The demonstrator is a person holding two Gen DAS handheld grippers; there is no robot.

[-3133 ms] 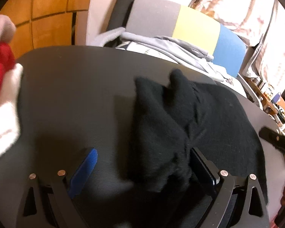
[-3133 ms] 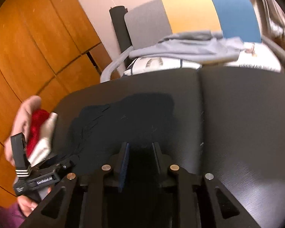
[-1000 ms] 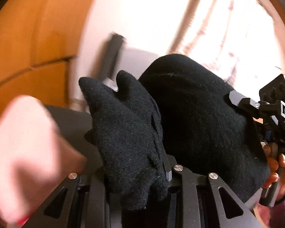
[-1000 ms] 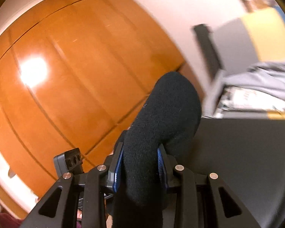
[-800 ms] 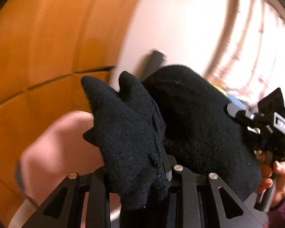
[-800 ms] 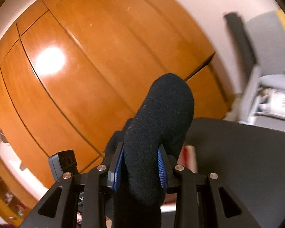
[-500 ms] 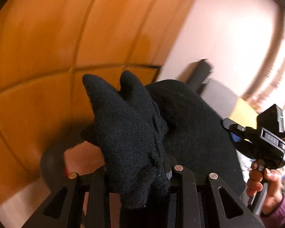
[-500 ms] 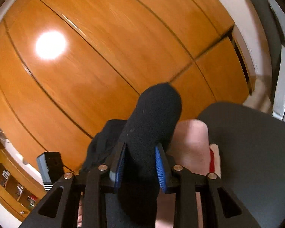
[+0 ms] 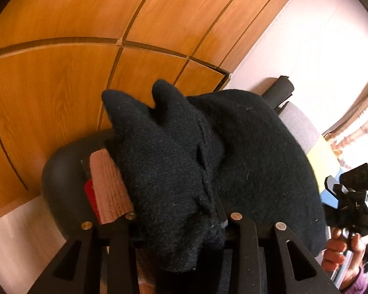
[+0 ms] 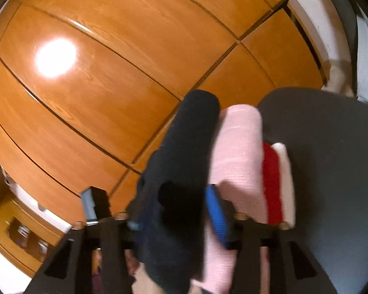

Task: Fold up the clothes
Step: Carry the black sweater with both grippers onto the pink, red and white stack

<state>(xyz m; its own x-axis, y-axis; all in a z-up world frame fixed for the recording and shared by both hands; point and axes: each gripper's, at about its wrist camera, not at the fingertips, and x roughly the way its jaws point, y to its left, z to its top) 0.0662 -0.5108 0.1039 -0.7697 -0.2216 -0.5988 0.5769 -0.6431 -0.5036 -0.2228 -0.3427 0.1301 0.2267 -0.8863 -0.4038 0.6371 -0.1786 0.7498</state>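
Observation:
A folded black garment [image 9: 184, 161] hangs bunched between the fingers of my left gripper [image 9: 175, 220]. The jaws are opening but still pinch the cloth. It hangs just over a stack of folded clothes at the table's left end: pink [image 9: 108, 188] on top, red [image 9: 89, 196] beneath. In the right wrist view the other end of the black garment [image 10: 181, 161] lies loose between the blue pads [image 10: 216, 215] of my right gripper [image 10: 176, 210], whose jaws are opening wide. The pink fold [image 10: 238, 152], red fold [image 10: 271, 178] and white fold [image 10: 285, 171] sit just right of it.
The stack rests on a dark round table [image 10: 331, 171], close to its rim [image 9: 61, 171]. Wooden wall panels [image 9: 61, 85] stand right behind. A padded chair [image 9: 299, 122] is at the far right. A hand [image 9: 336, 252] holds the right gripper's body [image 9: 348, 196].
Both grippers swung the black garment left and down, from above the table to the stack by the wooden panels. The right gripper's pads, clamped on the cloth before, have now spread apart.

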